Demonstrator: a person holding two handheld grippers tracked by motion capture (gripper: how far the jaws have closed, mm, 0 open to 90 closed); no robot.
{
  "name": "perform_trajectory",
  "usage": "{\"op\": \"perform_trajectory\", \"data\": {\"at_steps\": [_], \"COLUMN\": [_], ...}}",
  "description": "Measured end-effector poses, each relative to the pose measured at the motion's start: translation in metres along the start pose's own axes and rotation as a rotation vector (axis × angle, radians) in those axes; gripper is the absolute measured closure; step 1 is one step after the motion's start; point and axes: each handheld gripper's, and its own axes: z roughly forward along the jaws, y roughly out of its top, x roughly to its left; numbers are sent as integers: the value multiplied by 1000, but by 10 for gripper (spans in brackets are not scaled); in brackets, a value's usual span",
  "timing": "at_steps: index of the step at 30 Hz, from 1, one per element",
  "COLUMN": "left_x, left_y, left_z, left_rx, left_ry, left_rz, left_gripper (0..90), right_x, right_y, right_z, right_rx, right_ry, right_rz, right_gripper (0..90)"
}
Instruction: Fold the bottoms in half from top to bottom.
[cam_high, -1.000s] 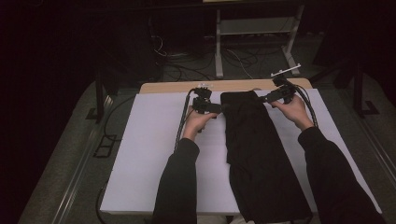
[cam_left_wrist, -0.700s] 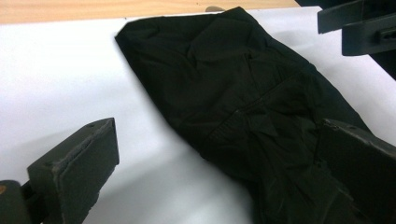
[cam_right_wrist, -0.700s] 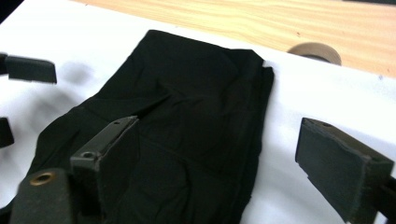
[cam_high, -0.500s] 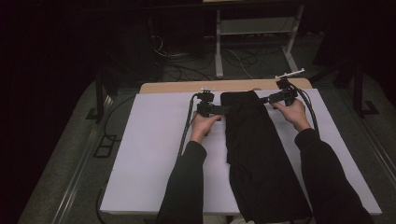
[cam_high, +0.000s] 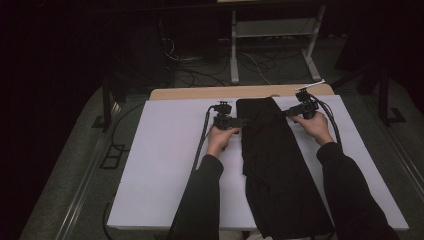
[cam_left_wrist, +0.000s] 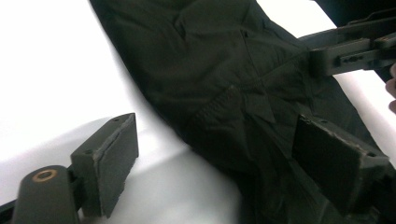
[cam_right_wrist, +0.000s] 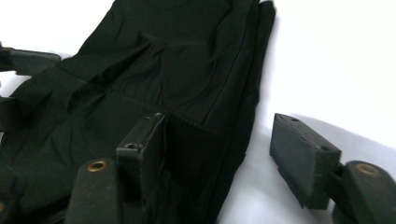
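Gaping left gripper: its jaws are standing wide apart and clamping nothing; in the left gripper view one pad is resting over the white table cover and the other is lying over the edge of the black garment, so the cloth edge is sitting between them, unpinched.
Right gripper: it is spread open too, one jaw lying on the garment's edge, the other over bare white cover; whether the pads are touching the cloth is hard to judge.
Black garment: in the high view it is lying lengthwise down the middle of the table, its far end near the back edge and between the two grippers; its near end is running off the bottom of the picture, so its full shape is cut off. Seams and a stitched band are showing up close, but the fabric is too dark to say what kind of clothing it is.
Hands: the left hand and right hand are gripping the tools; dark sleeves are covering both forearms.
Surroundings: the floor beyond the table is sitting in deep shadow, with a tangle of cables barely readable.
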Motion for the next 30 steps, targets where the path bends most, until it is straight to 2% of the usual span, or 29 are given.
{"op": "perform_trajectory", "data": {"at_steps": [6, 9, 11, 13, 15, 19, 24, 26, 30], "left_x": [0, -1, -2, -2, -3, -3, -6, -7, -8], "left_y": [-1, -1, -2, -2, -2, -3, -3, -3, -4], "left_z": [1, 2, 4, 5, 6, 6, 7, 7, 5], "left_rx": [-16, -16, -15, -8, -2, -2, -4, -4, -6], "left_ry": [4, 3, 9, 17, 50, 40, 42, 43, 44], "left_rz": [-27, -30, -39, -42, -35, -40, -32, -22, 1], "left_gripper": [261, 352, 440, 534, 642, 784, 836, 842, 851], "right_x": [-1, 1, 3, 3, 3, 5, 8, 9, 10], "right_y": [-5, -6, -8, -10, -11, -12, -14, -15, -20], "right_z": [3, 4, 5, 5, 5, 7, 10, 9, 3], "right_rx": [0, 2, -8, -19, -27, -19, -6, -23, -57], "right_ry": [30, 47, 34, 33, 40, 37, 41, 42, 72], "right_rz": [4, -5, -12, 6, 27, 20, 18, 12, 11], "right_gripper": [399, 421, 456, 507, 558, 674, 815, 832, 843]}}
